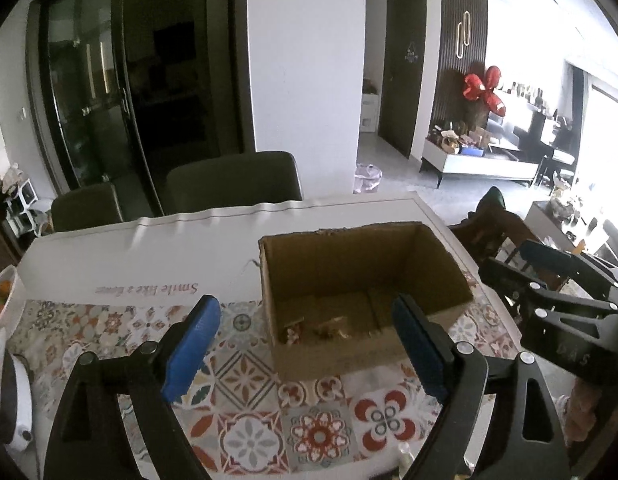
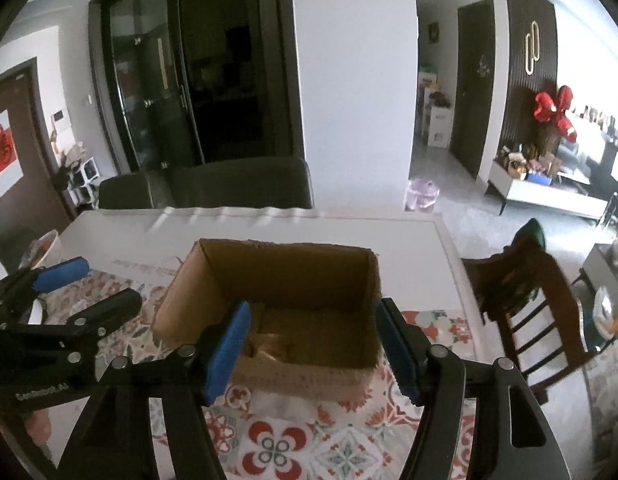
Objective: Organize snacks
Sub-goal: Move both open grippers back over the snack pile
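An open cardboard box (image 1: pixel 361 264) stands on the patterned tablecloth (image 1: pixel 245 376); it also shows in the right wrist view (image 2: pixel 285 276). Small wrapped snacks (image 1: pixel 325 330) lie on its floor, seen too in the right wrist view (image 2: pixel 269 350). My left gripper (image 1: pixel 305 344) is open and empty, hovering just in front of the box's near wall. My right gripper (image 2: pixel 311 348) is open and empty, its blue pads (image 2: pixel 229 348) astride the box's near edge. Each gripper shows in the other's view: the right one (image 1: pixel 557 280), the left one (image 2: pixel 81 284).
A white table (image 1: pixel 157 252) carries the cloth. Dark chairs (image 1: pixel 233 180) stand behind it, a wooden chair (image 2: pixel 529 292) at its right end. A bowl (image 1: pixel 1 300) of fruit sits at the left edge, with a white object (image 1: pixel 17 404) nearer.
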Tool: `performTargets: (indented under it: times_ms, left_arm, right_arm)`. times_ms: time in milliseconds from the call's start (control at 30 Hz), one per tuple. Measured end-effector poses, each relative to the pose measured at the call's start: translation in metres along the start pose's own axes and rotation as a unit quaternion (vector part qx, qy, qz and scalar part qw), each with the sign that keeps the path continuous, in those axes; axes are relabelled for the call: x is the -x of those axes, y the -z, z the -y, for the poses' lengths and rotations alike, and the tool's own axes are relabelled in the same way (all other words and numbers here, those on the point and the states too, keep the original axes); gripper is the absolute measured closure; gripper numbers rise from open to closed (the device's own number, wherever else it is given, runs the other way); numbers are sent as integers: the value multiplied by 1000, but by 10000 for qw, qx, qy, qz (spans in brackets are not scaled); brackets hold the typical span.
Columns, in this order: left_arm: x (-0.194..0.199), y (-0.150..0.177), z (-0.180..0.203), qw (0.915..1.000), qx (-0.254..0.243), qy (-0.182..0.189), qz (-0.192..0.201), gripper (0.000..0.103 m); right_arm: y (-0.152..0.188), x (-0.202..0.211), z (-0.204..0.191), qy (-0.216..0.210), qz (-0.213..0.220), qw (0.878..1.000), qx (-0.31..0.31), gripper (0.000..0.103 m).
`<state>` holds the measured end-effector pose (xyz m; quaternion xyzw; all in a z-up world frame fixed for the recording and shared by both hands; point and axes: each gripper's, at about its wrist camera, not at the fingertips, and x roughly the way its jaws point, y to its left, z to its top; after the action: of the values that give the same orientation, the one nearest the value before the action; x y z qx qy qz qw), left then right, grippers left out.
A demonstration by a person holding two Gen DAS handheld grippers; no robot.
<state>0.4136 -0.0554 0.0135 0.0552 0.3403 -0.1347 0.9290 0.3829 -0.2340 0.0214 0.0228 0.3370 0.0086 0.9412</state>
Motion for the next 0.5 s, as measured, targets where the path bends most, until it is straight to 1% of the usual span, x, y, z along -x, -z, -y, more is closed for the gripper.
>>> performTargets:
  times_ms: [100, 200, 333, 500]
  left_arm:
    - [18, 13, 3, 10000, 22, -17, -3, 15]
    - [29, 27, 8, 9999, -43, 31, -119, 15]
    - [45, 50, 18, 9994, -177, 144, -260, 15]
    - [58, 79, 30, 9984, -311, 223, -418, 15]
  right_arm:
    - [9, 20, -2, 53, 70, 10000, 9, 37]
    - [19, 34, -3, 63, 74, 10000, 18, 37]
    - [40, 47, -1, 44, -71, 10000, 7, 37]
    - [70, 61, 4, 137, -222, 9996, 46, 37]
